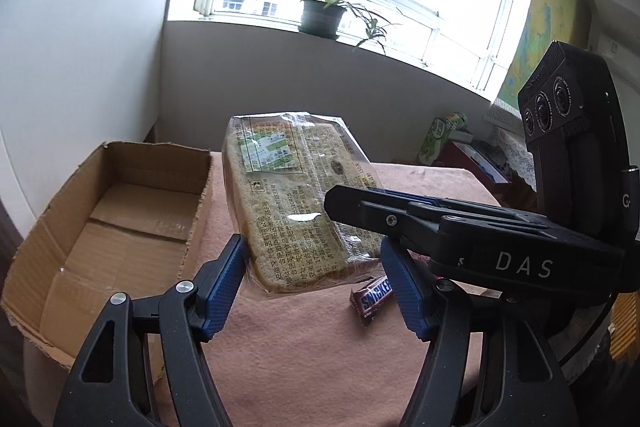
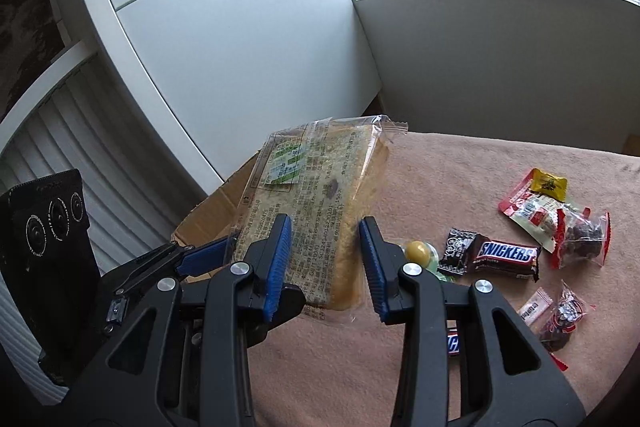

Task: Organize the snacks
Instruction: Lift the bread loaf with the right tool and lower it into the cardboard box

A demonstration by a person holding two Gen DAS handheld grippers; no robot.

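Above the pink-clothed counter [image 2: 460, 167], beside the open cardboard box [image 1: 116, 223] at its left edge, both blue-padded fingers, left [image 1: 316, 287] and right [image 2: 326, 259], clamp a clear-wrapped brown bread slab [image 1: 296, 203].

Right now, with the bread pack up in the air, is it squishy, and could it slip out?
Probably squishy: the bread pack holds soft-looking slices. Its clear wrapper looks glossy and loose at the ends, so it may slide. The left hand-held gripper and right hand-held gripper both hold it, which likely steadies it.
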